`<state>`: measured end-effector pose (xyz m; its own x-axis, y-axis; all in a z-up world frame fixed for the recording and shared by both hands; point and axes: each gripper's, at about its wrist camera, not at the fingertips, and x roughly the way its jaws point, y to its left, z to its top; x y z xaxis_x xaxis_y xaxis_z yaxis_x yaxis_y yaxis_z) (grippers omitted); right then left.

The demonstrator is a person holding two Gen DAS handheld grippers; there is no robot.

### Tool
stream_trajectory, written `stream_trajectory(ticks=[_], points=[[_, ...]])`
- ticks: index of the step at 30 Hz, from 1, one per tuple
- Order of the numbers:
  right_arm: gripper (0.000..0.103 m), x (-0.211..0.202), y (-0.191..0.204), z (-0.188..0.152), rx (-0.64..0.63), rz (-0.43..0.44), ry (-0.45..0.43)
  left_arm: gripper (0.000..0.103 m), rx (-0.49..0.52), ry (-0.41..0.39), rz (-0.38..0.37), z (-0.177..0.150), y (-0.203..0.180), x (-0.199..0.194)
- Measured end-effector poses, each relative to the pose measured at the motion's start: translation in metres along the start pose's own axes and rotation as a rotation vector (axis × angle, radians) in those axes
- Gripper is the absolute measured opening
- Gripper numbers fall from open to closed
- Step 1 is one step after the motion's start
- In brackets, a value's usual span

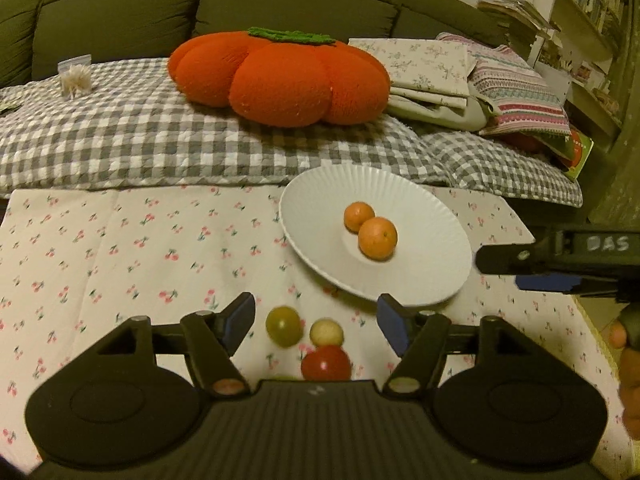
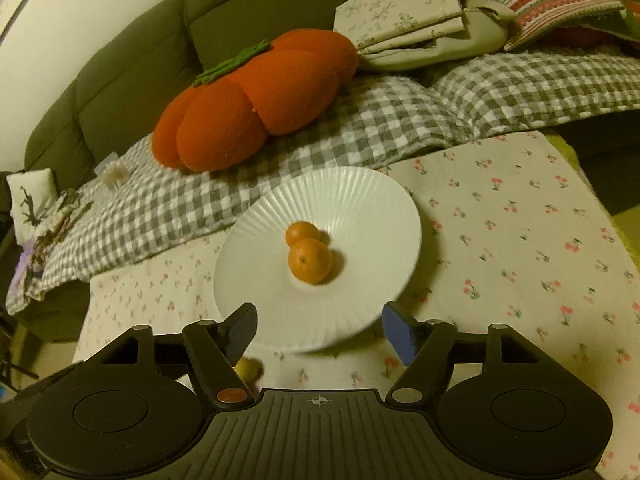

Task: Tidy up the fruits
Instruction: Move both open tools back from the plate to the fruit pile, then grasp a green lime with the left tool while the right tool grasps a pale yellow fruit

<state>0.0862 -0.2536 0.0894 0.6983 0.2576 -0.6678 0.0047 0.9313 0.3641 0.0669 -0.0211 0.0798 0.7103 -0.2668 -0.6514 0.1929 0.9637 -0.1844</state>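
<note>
Both sets of jaws stood apart and empty: our left gripper [image 1: 316,318] hung over three small fruits on the cherry-print cloth [image 1: 120,248], and our right gripper [image 2: 319,330] hovered at the near rim of the white plate [image 2: 360,200], nothing between its pads. Two oranges [image 2: 310,260] sat touching each other in the middle of the plate. Off it, just beside its near edge, lay a green tomato [image 1: 284,325], a pale round fruit [image 1: 326,332] and a red tomato [image 1: 326,363], bunched close together, the red one partly hidden by the gripper body.

We judged the cluster the main hazard: closing on one fruit could nudge its neighbours, and round fruit on soft cloth rolls readily, perhaps toward the table edge. The tomatoes looked soft, so a hard squeeze might split one. The plate's sloped wall could send a dropped fruit into the oranges. With the two grippers working near each other, they might collide. Behind, an orange pumpkin cushion [image 1: 280,76] rested on the checked blanket [image 1: 120,140].
</note>
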Motion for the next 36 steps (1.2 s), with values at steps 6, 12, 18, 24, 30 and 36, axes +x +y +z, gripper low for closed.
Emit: stream_trajectory(ticks=[6,12,18,24,30,36], points=[[0.078,-0.022,-0.004,-0.008,0.036,0.033,0.005,0.068,-0.024,0.017,0.001,-0.012,0.001,-0.016],[0.078,-0.024,0.007,-0.018,0.004,0.057,0.054,0.069,-0.028,0.045,0.008,-0.028,0.0,-0.027],[0.078,-0.029,0.017,-0.026,-0.025,0.093,0.074,0.068,-0.037,0.076,0.003,-0.046,0.001,-0.032],[0.078,-0.031,0.023,-0.031,-0.048,0.098,0.079,0.068,-0.016,0.118,-0.007,-0.062,-0.007,-0.027],[0.078,-0.022,0.032,-0.041,-0.1,0.088,0.113,0.062,0.006,0.172,-0.003,-0.077,-0.012,-0.014],[0.078,-0.018,0.034,-0.045,-0.12,0.076,0.125,0.029,0.008,0.198,0.007,-0.083,-0.011,-0.004]])
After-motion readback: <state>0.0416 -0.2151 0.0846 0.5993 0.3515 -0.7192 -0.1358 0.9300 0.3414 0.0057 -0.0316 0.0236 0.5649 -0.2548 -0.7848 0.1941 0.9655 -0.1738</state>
